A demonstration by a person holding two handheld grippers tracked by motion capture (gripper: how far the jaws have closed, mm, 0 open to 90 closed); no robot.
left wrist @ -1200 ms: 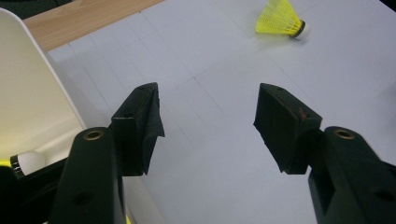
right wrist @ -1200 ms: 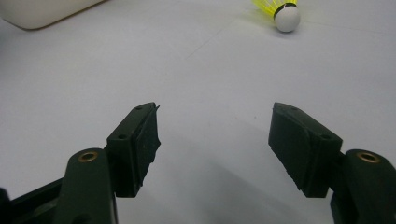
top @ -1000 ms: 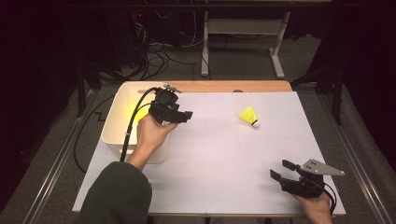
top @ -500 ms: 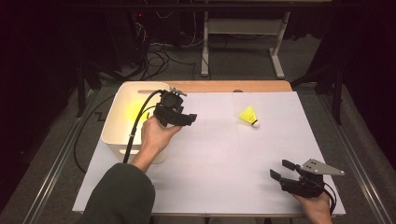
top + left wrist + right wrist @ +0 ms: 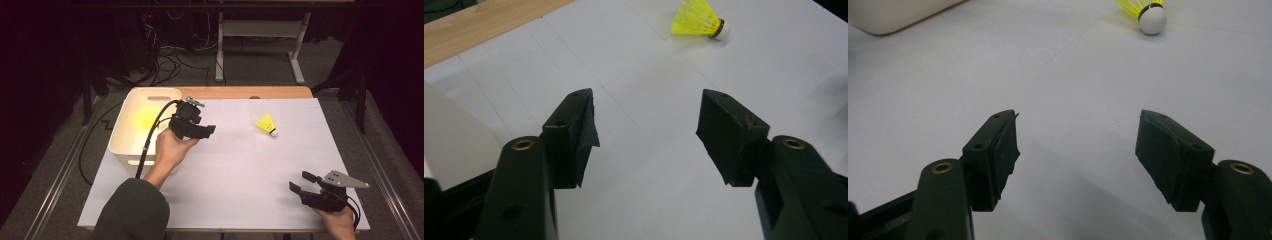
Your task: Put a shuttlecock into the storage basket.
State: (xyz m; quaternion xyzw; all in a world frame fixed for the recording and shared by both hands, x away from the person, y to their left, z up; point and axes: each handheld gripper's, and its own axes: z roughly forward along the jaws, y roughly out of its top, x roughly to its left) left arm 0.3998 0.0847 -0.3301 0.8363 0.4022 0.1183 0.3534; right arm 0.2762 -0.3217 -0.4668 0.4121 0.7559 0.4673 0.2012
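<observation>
High view alone: yellow glow (image 5: 145,118) inside the white bin (image 5: 121,145).

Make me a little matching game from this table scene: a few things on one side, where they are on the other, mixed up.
Things:
1. shuttlecock
2. white bin
3. left gripper
4. right gripper

Places:
A. near right corner of the table
B. left edge of the table
C. lying far right of middle
D. held up beside the bin

Pairs: 1-C, 2-B, 3-D, 4-A

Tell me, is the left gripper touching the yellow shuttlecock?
Apart. The left gripper view shows the shuttlecock lying well beyond the left gripper, bare sheet between.
</observation>
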